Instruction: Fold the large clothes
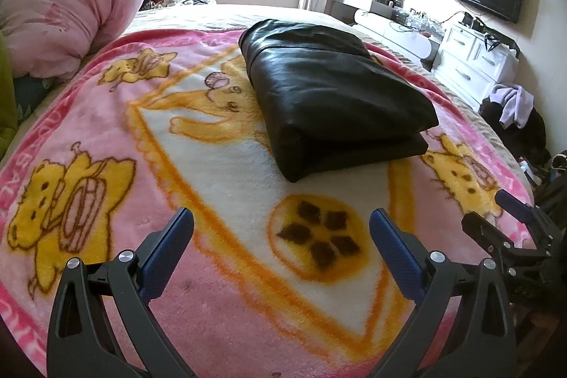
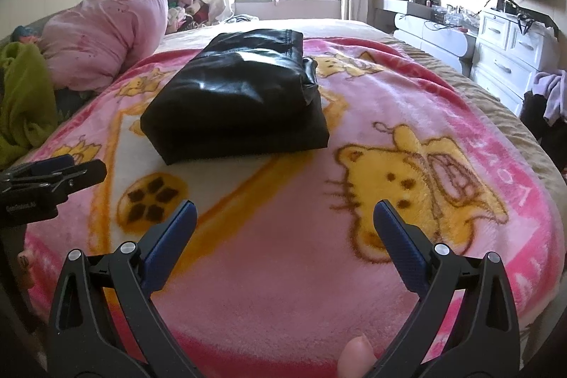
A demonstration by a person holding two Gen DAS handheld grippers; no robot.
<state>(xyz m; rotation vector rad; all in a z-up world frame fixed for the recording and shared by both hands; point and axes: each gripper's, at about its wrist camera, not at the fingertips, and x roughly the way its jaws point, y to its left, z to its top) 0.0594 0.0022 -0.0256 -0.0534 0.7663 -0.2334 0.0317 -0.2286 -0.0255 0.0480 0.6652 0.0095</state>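
On the pink blanket [image 1: 219, 271] sits the folded black jacket [image 1: 329, 94], both tools [image 1: 281, 238] [image 2: 283, 229] wide open and empty, and a clumsy poke could make its slippery layers slide apart.

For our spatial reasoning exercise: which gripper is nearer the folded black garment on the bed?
Left, slightly. The left gripper faces the folded black garment straight ahead; the right gripper stands farther right, seeing it ahead-left. Both jaws open, touching nothing.
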